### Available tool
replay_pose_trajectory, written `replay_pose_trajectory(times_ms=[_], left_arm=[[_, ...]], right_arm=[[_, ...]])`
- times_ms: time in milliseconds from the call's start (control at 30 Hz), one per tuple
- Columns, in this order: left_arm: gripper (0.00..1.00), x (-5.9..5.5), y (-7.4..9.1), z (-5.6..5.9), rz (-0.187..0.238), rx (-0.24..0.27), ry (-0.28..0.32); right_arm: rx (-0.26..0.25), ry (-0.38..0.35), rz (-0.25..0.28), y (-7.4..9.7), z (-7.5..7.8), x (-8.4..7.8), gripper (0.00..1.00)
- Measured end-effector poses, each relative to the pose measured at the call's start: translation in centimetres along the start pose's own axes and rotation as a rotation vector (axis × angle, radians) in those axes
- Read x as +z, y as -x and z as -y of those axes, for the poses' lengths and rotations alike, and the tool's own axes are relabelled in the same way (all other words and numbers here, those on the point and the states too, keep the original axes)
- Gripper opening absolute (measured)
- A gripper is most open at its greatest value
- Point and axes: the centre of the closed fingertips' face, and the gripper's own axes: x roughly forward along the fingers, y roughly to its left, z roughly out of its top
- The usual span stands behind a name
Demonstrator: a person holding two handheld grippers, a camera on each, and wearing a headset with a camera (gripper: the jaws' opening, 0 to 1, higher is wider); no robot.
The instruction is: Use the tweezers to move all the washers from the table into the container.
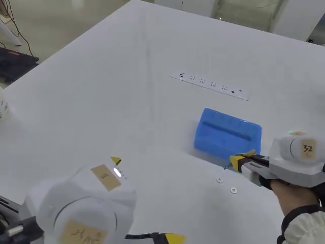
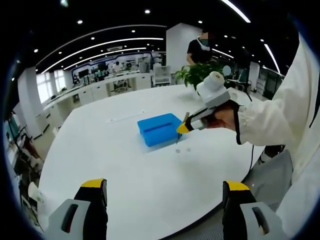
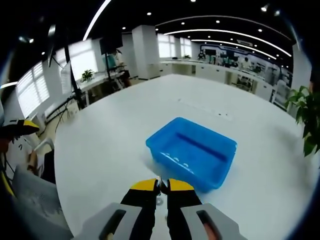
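Washers (image 1: pixel 219 180) lie on the counter (image 1: pixel 101 101) just beside the tweezers (image 2: pixel 178 137) pinched in the closed right claw (image 1: pixel 242 160), container (image 1: pixel 227 133) just beyond; left claw (image 2: pixel 164 185) gapes empty, far off.

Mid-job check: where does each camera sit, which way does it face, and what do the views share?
Head view: on the headset, looking down at the table, blue container and two washers; right gripper, left gripper and a sleeve show.
Left gripper view: low near the table edge, facing the container and the right gripper holding tweezers; own jaws wide apart.
Right gripper view: close above the table, facing the container; own jaws pinched together.
Shared: all three see the container.
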Motion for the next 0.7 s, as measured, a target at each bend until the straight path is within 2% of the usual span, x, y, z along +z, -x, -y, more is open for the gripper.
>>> replay_pose_trajectory(times_ms=[267,700], left_arm=[[0.98,-0.2,-0.2,0.0,-0.007,-0.002,0.004],[0.98,-0.5,-0.3,-0.1,-0.014,-0.004,0.012]], right_arm=[[0.005,0.000,-0.048,-1.1,0.2,-1.9,0.03],[-0.002,0.014,-0.064,-1.5,0.4,-2.4,0.03]])
